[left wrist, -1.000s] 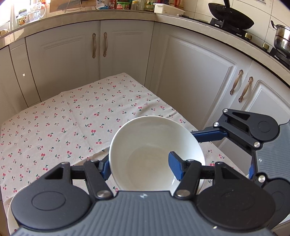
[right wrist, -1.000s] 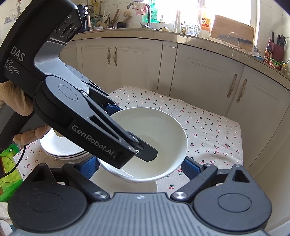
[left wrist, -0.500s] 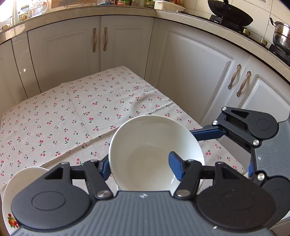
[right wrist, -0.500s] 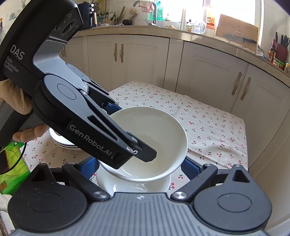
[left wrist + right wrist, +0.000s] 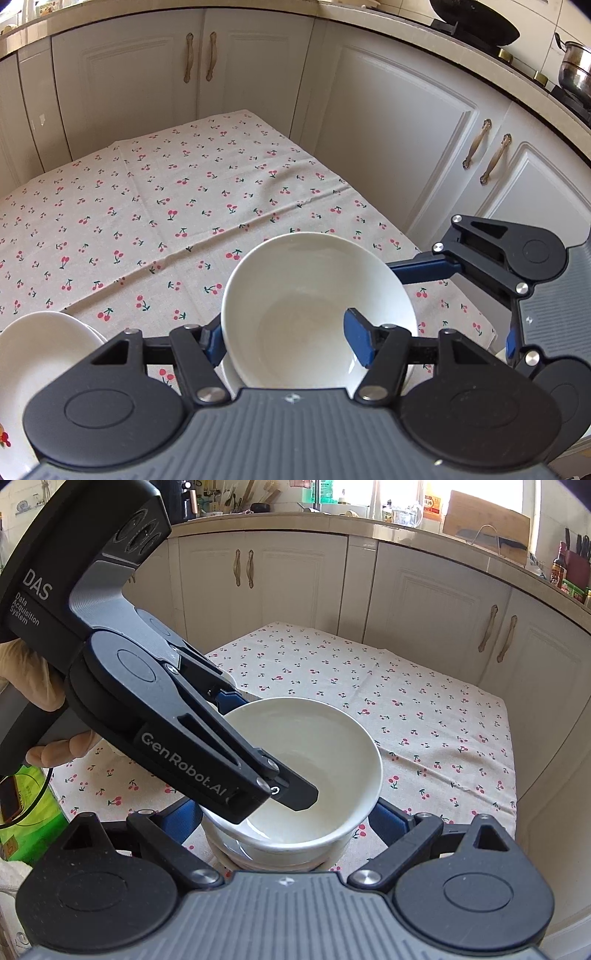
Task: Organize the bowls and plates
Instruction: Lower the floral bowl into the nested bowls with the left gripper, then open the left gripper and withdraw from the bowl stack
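Near the front edge of the cherry-print tablecloth [image 5: 155, 206], a white bowl [image 5: 314, 306] hung tilted, just above other white dishes [image 5: 266, 858] w/ little gap showing. L gripper [image 5: 286, 338] was clamped on the bowl's wall, 1 blue pad [image 5: 356, 341] inside, the other outside. R gripper [image 5: 284, 818] stood wide apart, a finger on each side of the bowl; contact couldn't be told. Stack of white plates [image 5: 33, 354] sat at near left. Cream cabinets [image 5: 388, 122] ran behind & to the right.
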`<move>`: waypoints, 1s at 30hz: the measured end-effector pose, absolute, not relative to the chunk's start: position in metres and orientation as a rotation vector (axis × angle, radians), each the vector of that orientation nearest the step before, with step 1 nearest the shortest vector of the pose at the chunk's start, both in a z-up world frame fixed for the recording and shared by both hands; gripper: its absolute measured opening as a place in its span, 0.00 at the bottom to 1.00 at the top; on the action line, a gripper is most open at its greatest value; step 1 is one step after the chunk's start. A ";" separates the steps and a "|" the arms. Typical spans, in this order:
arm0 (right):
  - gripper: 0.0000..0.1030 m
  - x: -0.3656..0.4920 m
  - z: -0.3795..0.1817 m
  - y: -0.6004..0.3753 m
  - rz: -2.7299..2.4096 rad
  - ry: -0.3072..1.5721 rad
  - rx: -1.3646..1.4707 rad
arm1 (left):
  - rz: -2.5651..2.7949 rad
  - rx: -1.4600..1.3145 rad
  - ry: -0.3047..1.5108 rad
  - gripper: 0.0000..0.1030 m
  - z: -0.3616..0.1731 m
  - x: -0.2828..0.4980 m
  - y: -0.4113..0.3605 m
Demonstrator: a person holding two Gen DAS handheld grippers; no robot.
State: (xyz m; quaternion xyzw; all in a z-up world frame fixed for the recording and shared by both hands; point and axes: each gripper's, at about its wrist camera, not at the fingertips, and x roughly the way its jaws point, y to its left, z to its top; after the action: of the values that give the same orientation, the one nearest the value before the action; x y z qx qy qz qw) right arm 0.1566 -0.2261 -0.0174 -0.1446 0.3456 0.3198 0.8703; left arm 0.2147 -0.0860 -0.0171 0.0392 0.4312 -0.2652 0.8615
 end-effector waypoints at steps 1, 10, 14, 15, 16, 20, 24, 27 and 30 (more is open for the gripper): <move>0.95 0.158 -0.019 -0.227 0.669 0.725 -0.300 | -0.557 0.081 0.906 0.60 -0.018 0.215 -0.086; 0.95 0.158 -0.023 -0.226 0.674 0.746 -0.297 | -0.562 0.068 0.921 0.60 -0.022 0.216 -0.084; 0.95 0.158 -0.024 -0.226 0.675 0.752 -0.297 | -0.562 0.070 0.924 0.61 -0.023 0.215 -0.084; 0.95 0.158 -0.024 -0.226 0.675 0.751 -0.298 | -0.563 0.071 0.923 0.61 -0.023 0.215 -0.084; 0.95 0.159 -0.024 -0.225 0.673 0.752 -0.299 | -0.563 0.070 0.923 0.61 -0.023 0.215 -0.083; 0.95 0.159 -0.024 -0.225 0.674 0.754 -0.295 | -0.566 0.063 0.921 0.62 -0.023 0.215 -0.082; 0.95 0.160 -0.026 -0.225 0.671 0.763 -0.299 | -0.582 0.059 0.913 0.71 -0.023 0.214 -0.082; 0.96 0.159 -0.027 -0.226 0.677 0.769 -0.292 | -0.589 0.072 0.901 0.73 -0.022 0.212 -0.080; 1.00 0.155 -0.024 -0.228 0.689 0.740 -0.289 | -0.588 0.082 0.864 0.84 -0.017 0.209 -0.075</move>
State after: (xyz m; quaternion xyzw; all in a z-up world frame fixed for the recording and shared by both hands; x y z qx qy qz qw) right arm 0.1547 -0.2285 -0.0236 -0.1379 0.3532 0.3289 0.8649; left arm 0.2092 -0.0751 -0.0171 0.0392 0.4126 -0.2805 0.8657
